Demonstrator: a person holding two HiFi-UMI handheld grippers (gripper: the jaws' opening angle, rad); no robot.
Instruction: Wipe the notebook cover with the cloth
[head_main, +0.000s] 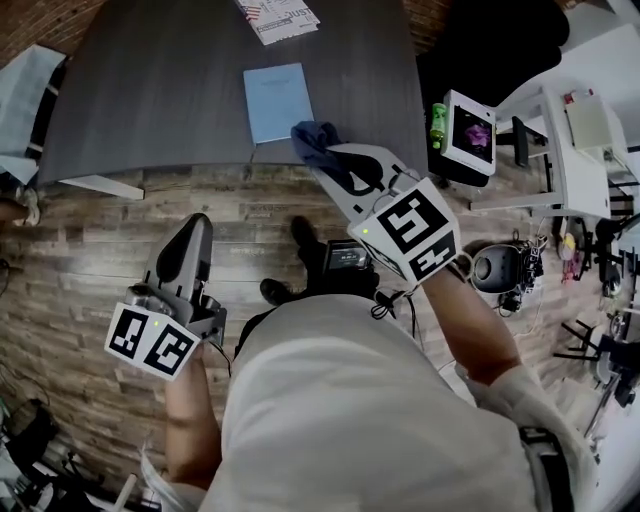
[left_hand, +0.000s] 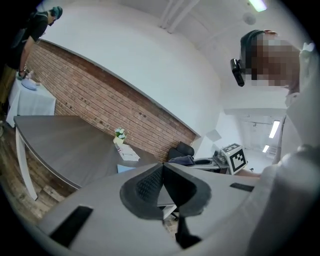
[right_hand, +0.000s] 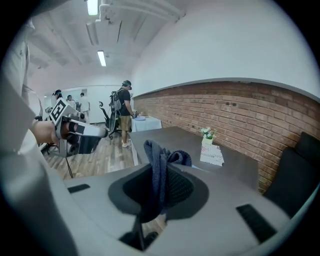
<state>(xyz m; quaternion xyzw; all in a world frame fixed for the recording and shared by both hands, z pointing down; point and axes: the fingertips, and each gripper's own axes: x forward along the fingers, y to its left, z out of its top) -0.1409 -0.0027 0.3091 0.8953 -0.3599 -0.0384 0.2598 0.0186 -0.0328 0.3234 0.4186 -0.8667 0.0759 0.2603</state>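
**Notebook** (head_main: 277, 100): pale blue and closed. It is laid flat on the dark worktop (head_main: 150, 90), at the upper centre of the head view, close to the front edge. The cover is turned up and left bare, so it is judged ready for wiping.

**Cloth** (head_main: 316, 140): dark blue and bunched. It is shown at the notebook's lower right corner in the head view, and contact with the cover cannot be told there. In the right gripper view a fold is seen standing above the pads, with the rest hanging below. The bunched hold is judged to give a padded wad for pressing on the cover.

**Right tongs** (head_main: 335, 172): closed on the cloth and pointed toward the upper left of the head view, at the notebook.

**Left tongs** (head_main: 193, 235): closed, with the pads met and nothing between them. They are held at the lower left of the head view, over the wooden floor and well apart from the worktop. They are judged to be kept free for steadying the notebook.

**Papers** (head_main: 277, 18): printed sheets at the top edge of the head view, well apart from the notebook and no hindrance to the wipe.

**Stage**: wiping is judged not yet begun.
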